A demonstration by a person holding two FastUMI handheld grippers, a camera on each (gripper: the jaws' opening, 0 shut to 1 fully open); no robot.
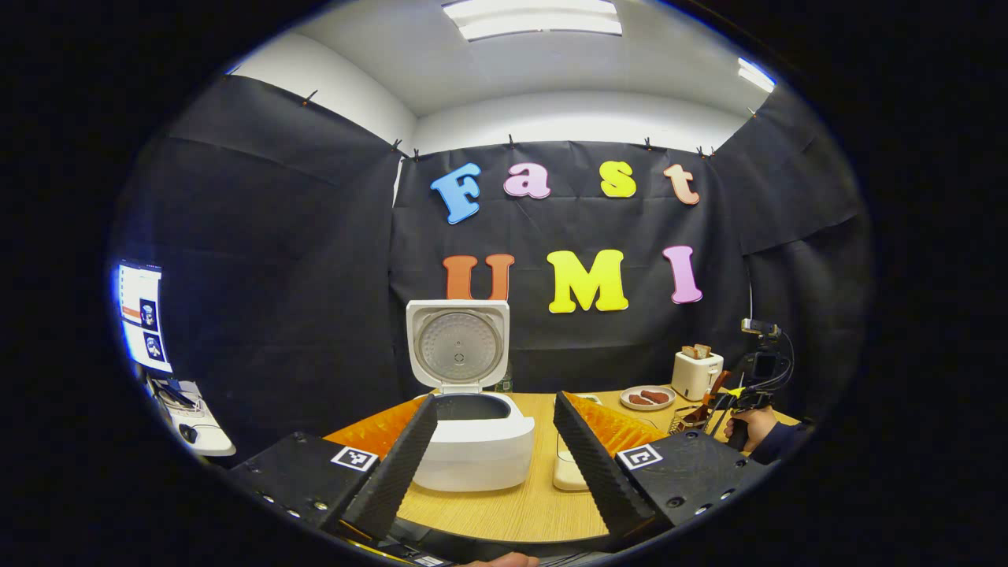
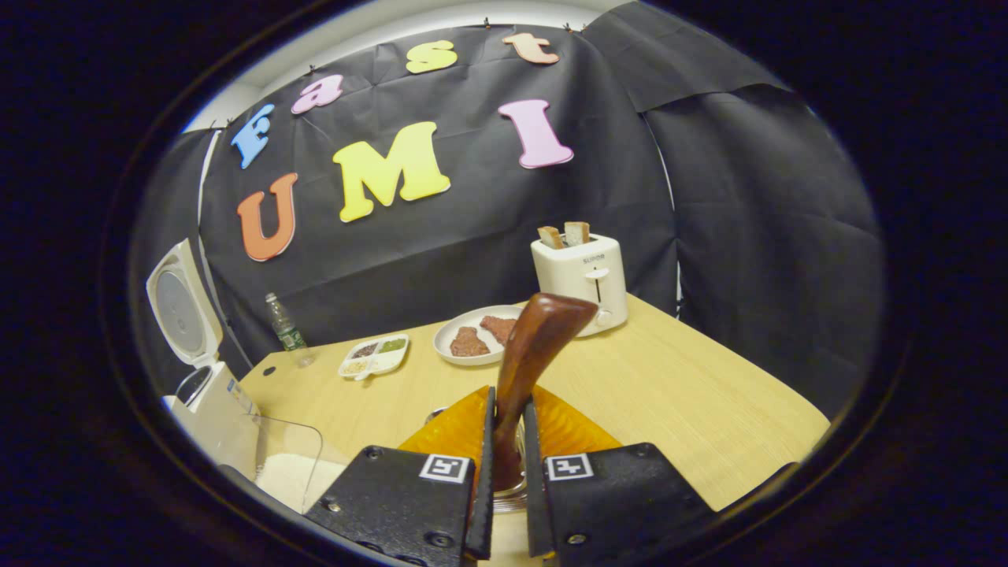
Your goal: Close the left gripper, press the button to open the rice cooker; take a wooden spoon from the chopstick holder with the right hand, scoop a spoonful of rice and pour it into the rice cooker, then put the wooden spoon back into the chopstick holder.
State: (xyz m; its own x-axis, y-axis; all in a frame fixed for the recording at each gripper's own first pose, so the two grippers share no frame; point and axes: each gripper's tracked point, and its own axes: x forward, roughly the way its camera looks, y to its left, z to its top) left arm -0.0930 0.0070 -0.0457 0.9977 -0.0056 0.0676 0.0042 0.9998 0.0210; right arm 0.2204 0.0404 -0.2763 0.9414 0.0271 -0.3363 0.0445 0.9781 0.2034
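Wooden spoon (image 2: 531, 354) handle upright and slightly tilted, clamped between the jaws of the right gripper (image 2: 504, 441), above a wire holder (image 2: 510, 488) barely visible beneath. Rice cooker (image 1: 472, 441) on the desk (image 1: 504, 512), far left in the right gripper view, lid (image 1: 458, 344) raised upright, pot exposed. Clear container of rice (image 2: 287, 468) near the cooker's base. Left gripper (image 1: 494, 449) held before the cooker, jaws spread wide, grasping nothing. Farther back: divided tray (image 2: 374, 356), plate (image 2: 472, 339) with two brown pieces, toaster (image 2: 581, 276) holding bread, bottle (image 2: 285, 324) by the wall. Hand (image 1: 754, 429) with the right gripper at far right in the left gripper view.
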